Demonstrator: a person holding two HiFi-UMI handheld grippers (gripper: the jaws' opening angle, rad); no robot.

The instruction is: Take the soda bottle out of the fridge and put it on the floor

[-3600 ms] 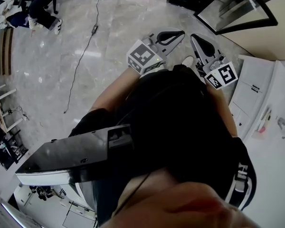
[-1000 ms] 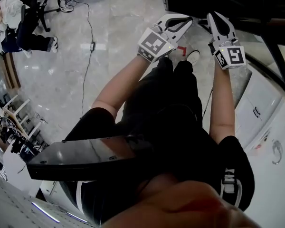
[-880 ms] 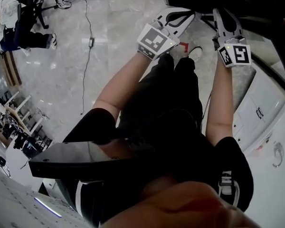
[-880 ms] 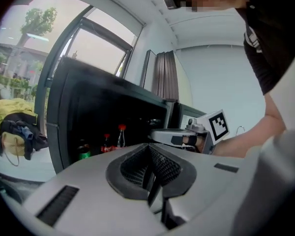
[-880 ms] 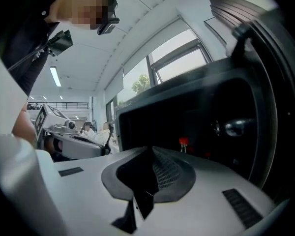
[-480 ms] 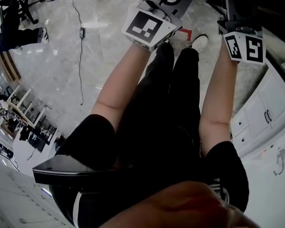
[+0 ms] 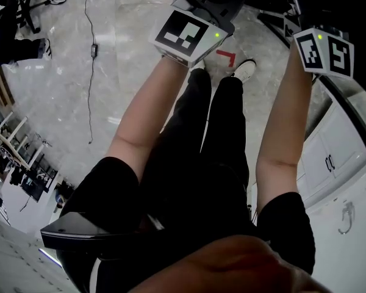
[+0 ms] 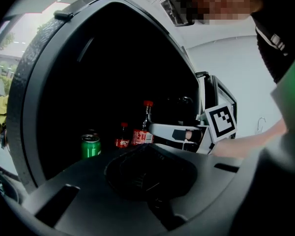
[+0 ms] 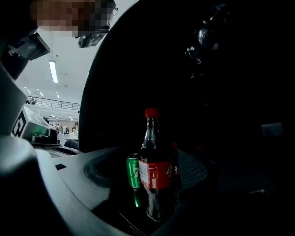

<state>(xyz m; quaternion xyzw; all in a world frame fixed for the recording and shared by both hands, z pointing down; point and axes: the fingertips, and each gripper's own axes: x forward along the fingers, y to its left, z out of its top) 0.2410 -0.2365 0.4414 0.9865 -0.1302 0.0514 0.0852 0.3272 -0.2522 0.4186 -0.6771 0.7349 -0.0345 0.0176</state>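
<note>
In the right gripper view, a soda bottle with a red cap and red label stands upright in the dark fridge. My right gripper has just been opening its jaws. They stand wide on either side of the bottle and do not press on it. A green can stands just behind the bottle on its left. The left gripper view shows the same bottle, a smaller cola bottle and the green can beyond my left gripper, whose jaws meet, empty. The right gripper's marker cube is at that view's right.
In the head view both marker cubes reach the top edge by the dark fridge. Below are the person's legs, a white shoe, a red tape mark and a cable on the marble floor. White cabinets are at right.
Both grippers have gone forward to the head view's top edge, toward the fridge, and their jaws are now cut off there. The view has tilted further down onto the legs.
</note>
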